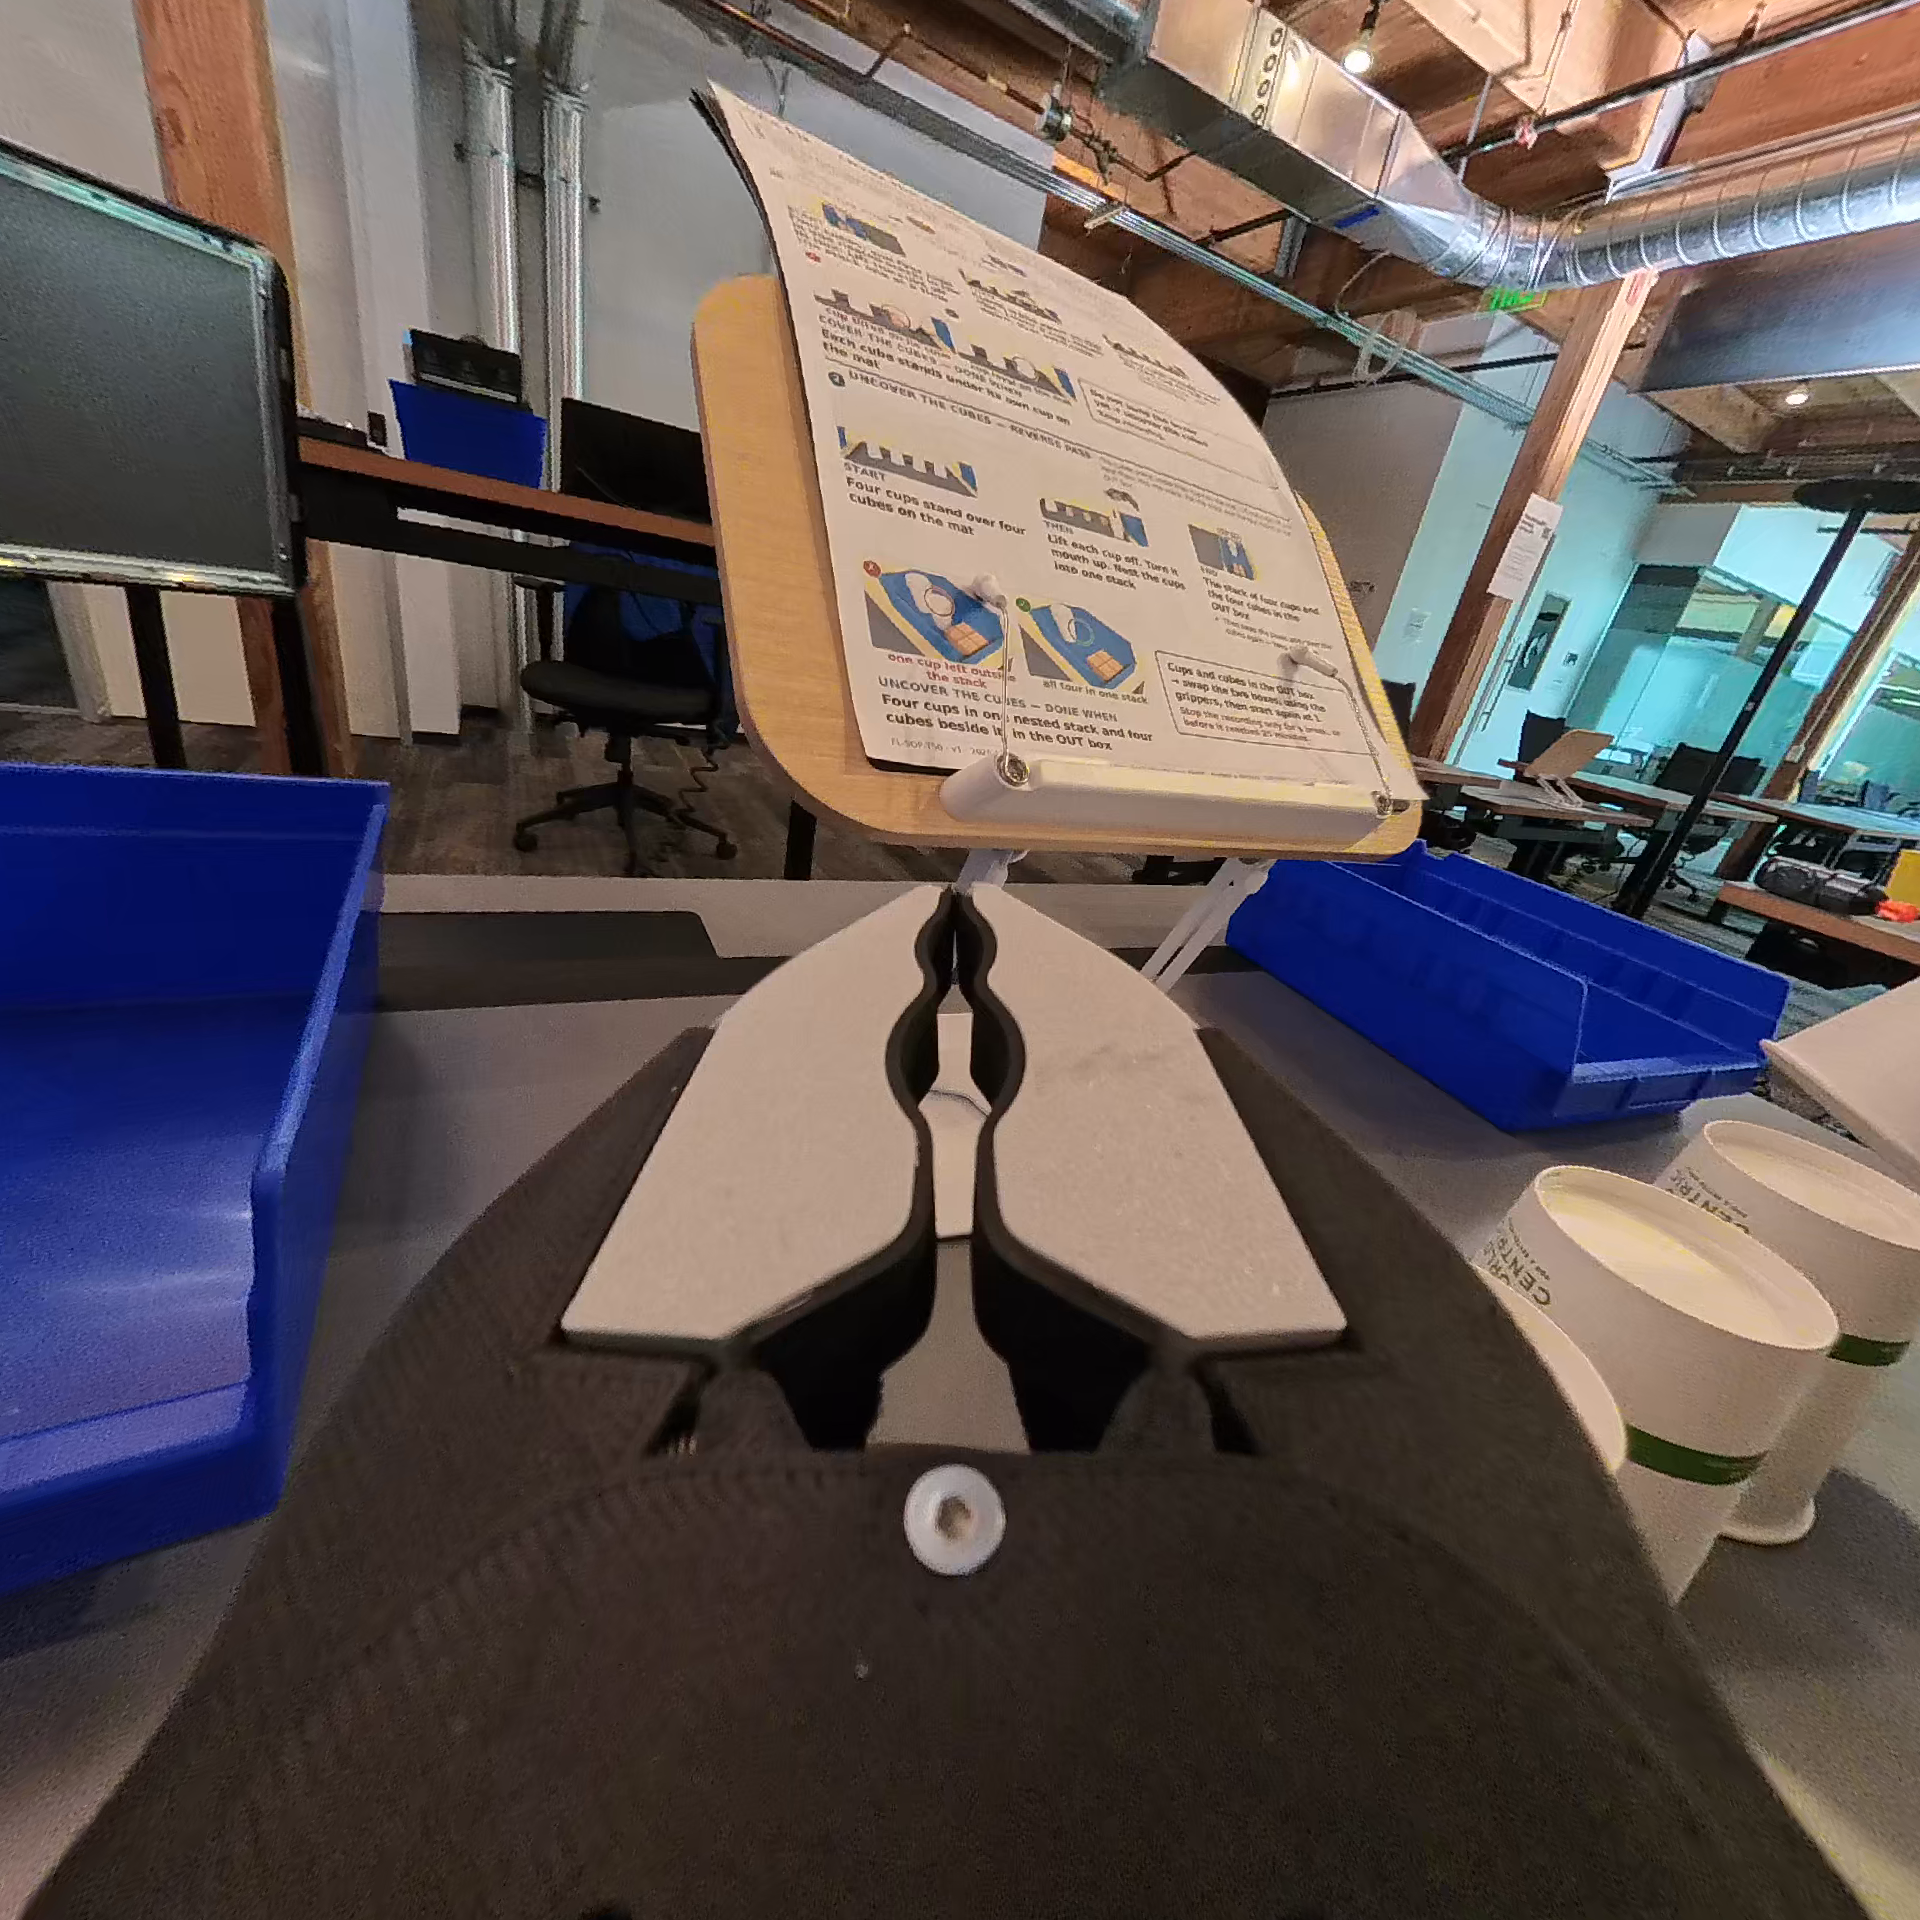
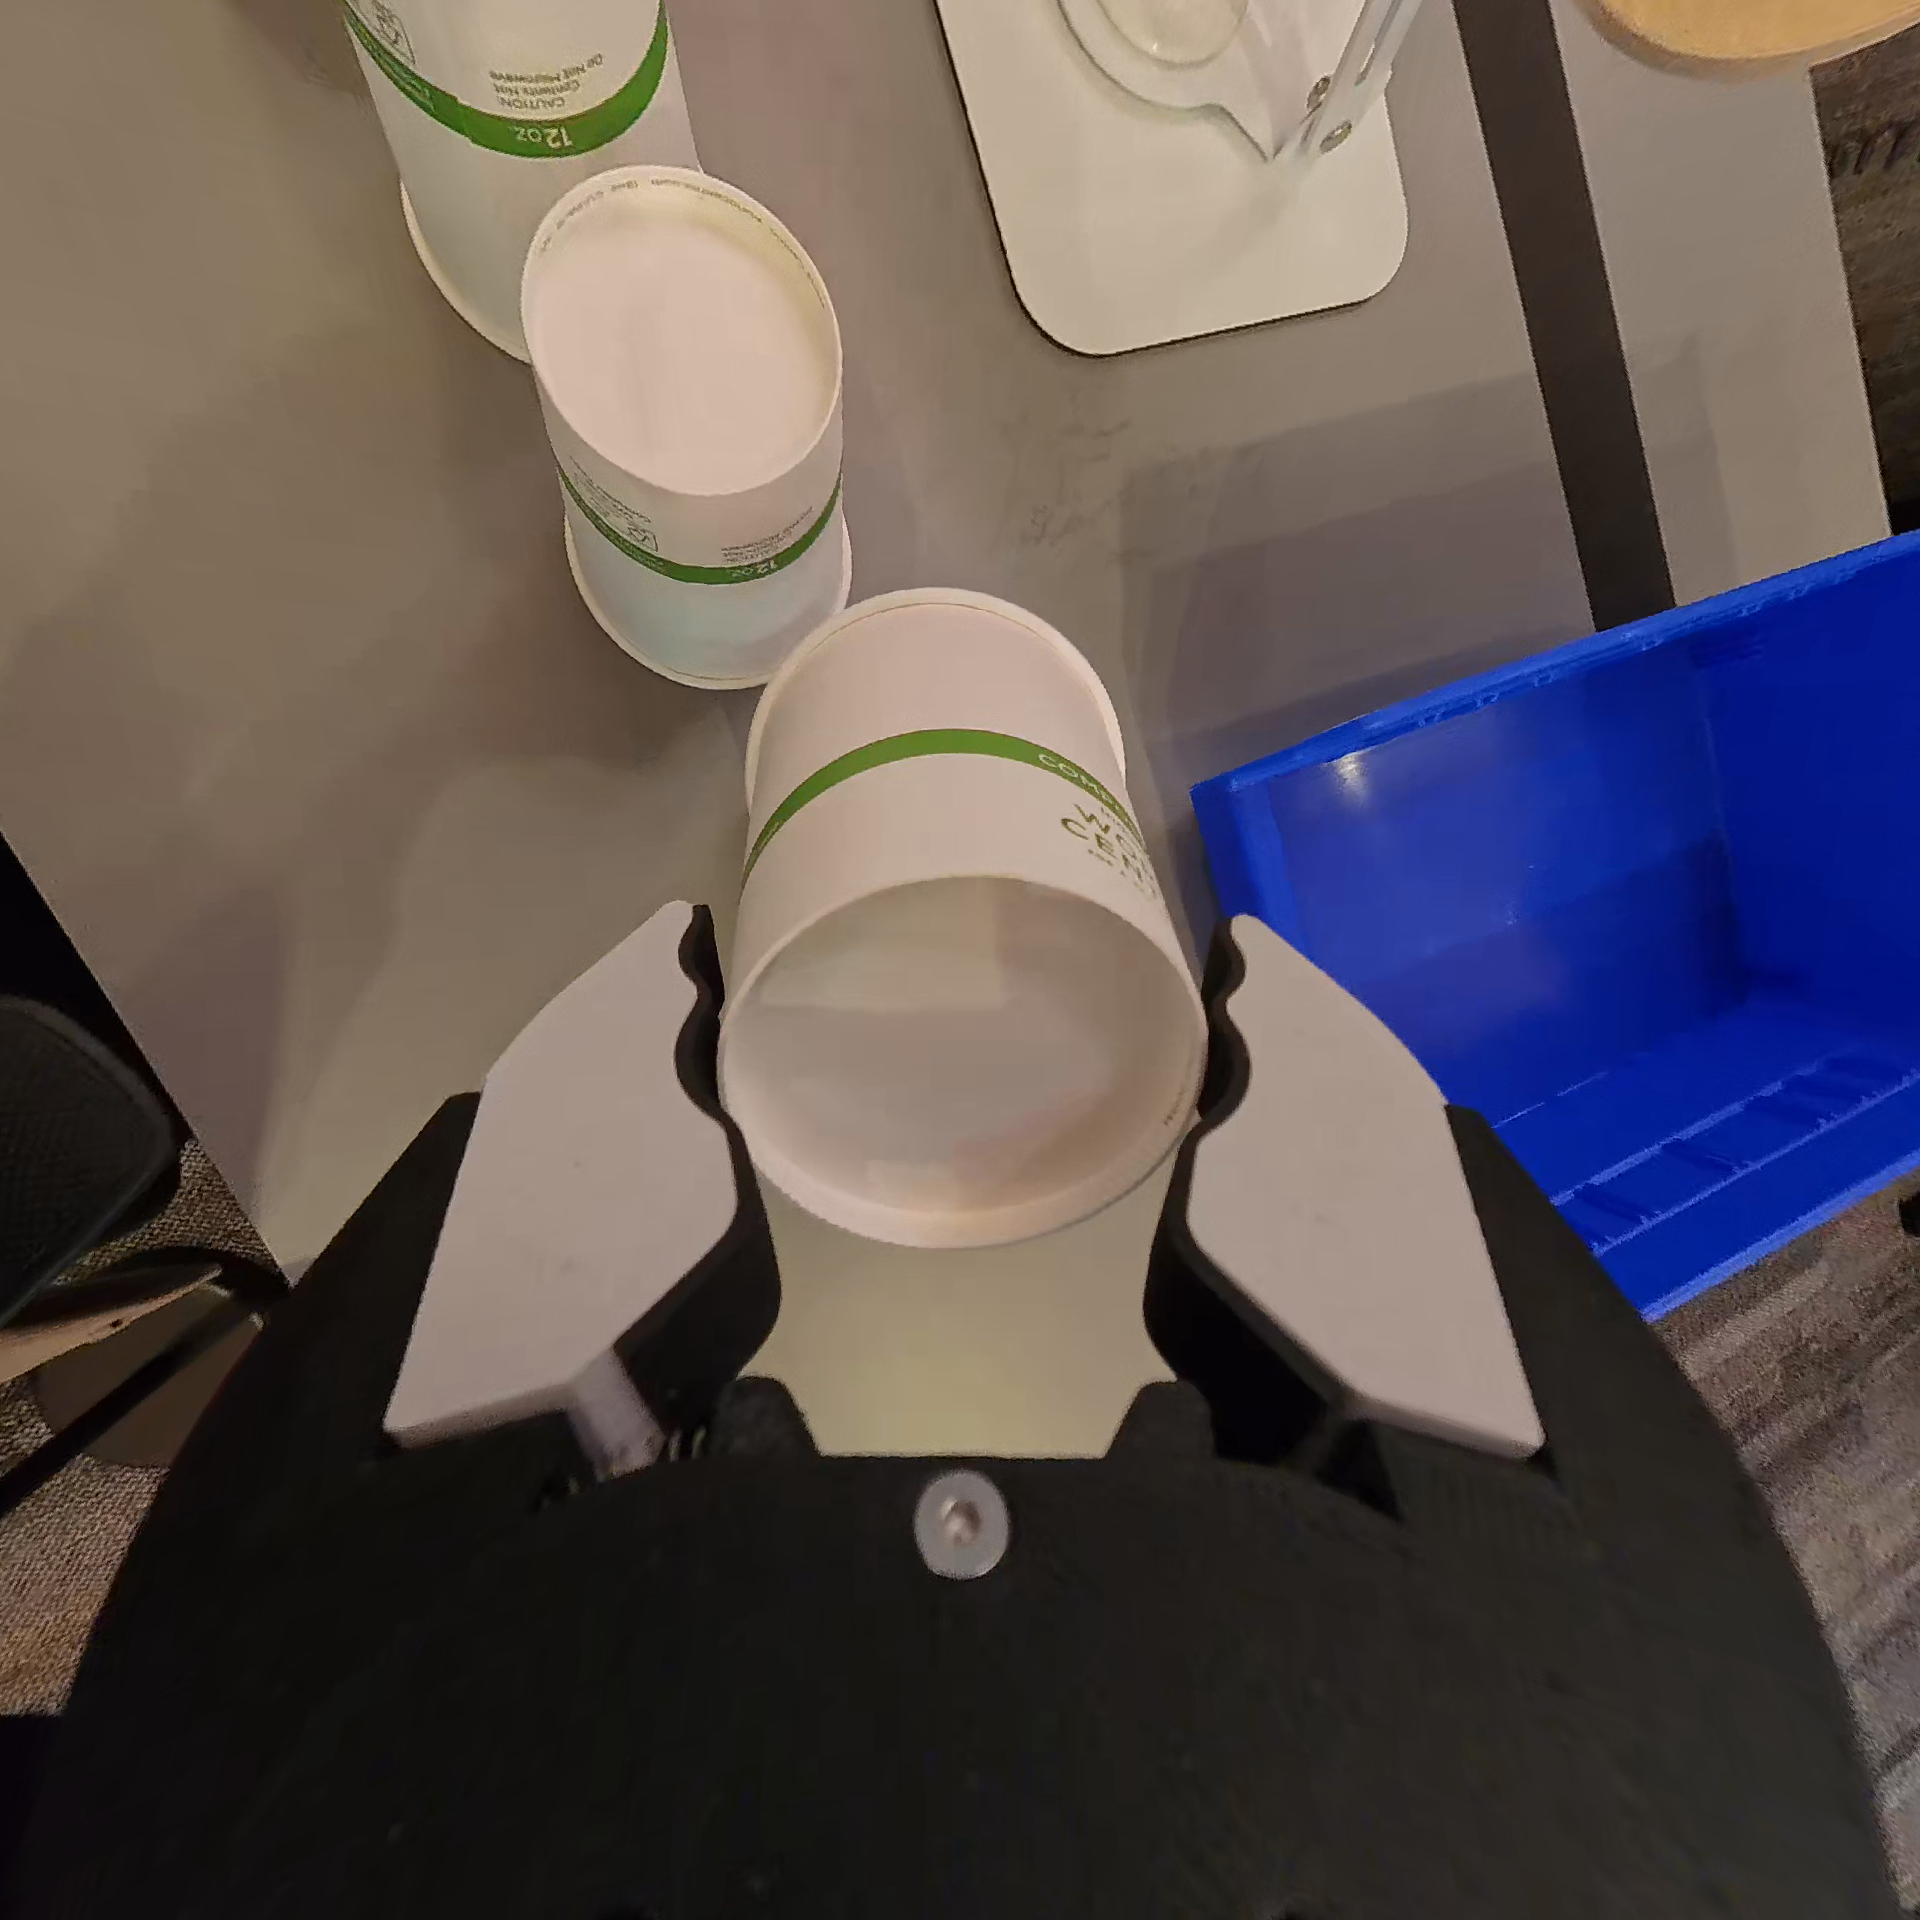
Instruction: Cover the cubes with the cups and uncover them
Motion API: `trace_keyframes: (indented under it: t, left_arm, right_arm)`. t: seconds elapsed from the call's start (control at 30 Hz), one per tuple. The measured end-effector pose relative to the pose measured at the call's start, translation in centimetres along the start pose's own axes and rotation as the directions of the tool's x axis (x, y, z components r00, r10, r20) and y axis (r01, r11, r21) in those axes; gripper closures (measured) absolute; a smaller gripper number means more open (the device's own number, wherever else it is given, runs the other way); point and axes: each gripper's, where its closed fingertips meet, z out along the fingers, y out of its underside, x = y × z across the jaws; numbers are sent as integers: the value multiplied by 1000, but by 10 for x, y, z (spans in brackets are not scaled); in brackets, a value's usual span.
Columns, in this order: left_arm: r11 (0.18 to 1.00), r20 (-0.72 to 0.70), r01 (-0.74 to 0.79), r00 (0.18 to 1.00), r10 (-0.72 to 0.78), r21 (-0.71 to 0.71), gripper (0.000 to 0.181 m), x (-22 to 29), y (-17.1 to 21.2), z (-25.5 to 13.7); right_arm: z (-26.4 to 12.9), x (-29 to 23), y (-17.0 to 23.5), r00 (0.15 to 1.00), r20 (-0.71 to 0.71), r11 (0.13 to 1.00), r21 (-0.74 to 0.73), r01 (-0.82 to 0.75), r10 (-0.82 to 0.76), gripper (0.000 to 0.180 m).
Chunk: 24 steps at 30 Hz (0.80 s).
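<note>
My right gripper (image 2: 961,997) is shut on a white paper cup with a green band (image 2: 935,831), held upside down by its base end above the grey table. Two more upside-down cups stand beyond it: a near one (image 2: 686,436) and a far one (image 2: 509,125). No cube is visible; any under the cups are hidden. My left gripper (image 1: 954,925) is shut and empty, hovering over the table, facing the instruction stand. Upside-down cups (image 1: 1662,1340) stand at the lower right of the left wrist view.
A blue bin (image 2: 1558,935) sits right of the held cup. In the left wrist view a blue bin (image 1: 156,1091) is at left and another (image 1: 1496,997) at right. A wooden stand with an instruction sheet (image 1: 1039,582) is ahead; its white base (image 2: 1195,208) is on the table.
</note>
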Motion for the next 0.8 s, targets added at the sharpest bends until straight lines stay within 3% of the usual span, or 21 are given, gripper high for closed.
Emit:
trace_keyframes:
  t: [0.7, 0.8]
  left_arm:
    - [1000, -18, -1, 1000, 1, -5, 181, 2, 1, 0]
    - [999, -57, 46, 997, -47, -5, 170, 9, -1, 1]
  right_arm:
    - [-6, 4, -5, 998, -63, 995, 97, -10, 17, 89]
    - [-13, 5, -12, 996, -84, 988, 155, -14, 27, 90]
